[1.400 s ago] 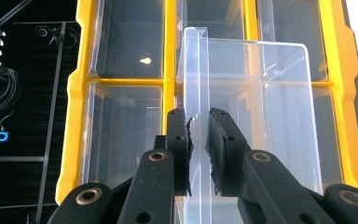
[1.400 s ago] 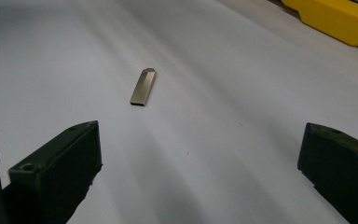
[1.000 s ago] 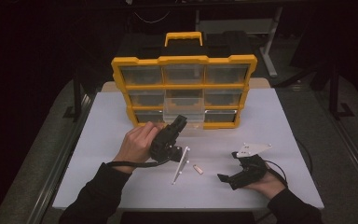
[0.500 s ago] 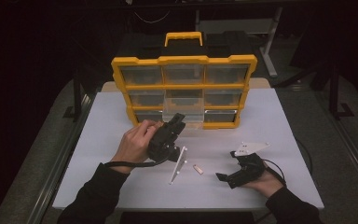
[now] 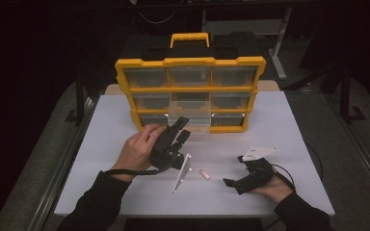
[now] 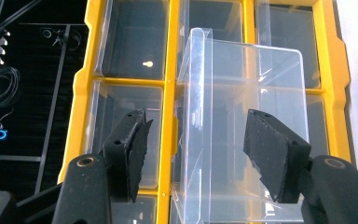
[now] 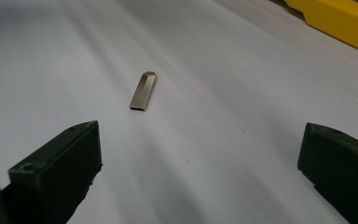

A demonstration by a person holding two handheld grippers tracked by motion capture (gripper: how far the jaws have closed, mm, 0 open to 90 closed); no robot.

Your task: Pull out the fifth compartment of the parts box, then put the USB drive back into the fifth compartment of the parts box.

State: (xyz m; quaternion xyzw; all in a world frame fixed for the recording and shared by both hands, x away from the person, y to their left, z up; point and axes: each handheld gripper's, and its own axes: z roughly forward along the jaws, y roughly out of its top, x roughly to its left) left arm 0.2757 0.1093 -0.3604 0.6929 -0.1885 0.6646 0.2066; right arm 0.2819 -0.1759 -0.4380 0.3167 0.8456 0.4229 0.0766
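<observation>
Clear drawer amid yellow organizer compartments

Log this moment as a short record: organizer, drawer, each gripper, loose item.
organizer: yellow, upright at the table's far side
drawer: clear, pulled out of the middle column
left gripper: at the drawer front, jaws have just been opening, pads off it
right gripper: open, low over the table
USB stick: flat on the table, ahead of the right gripper, untouched
</observation>
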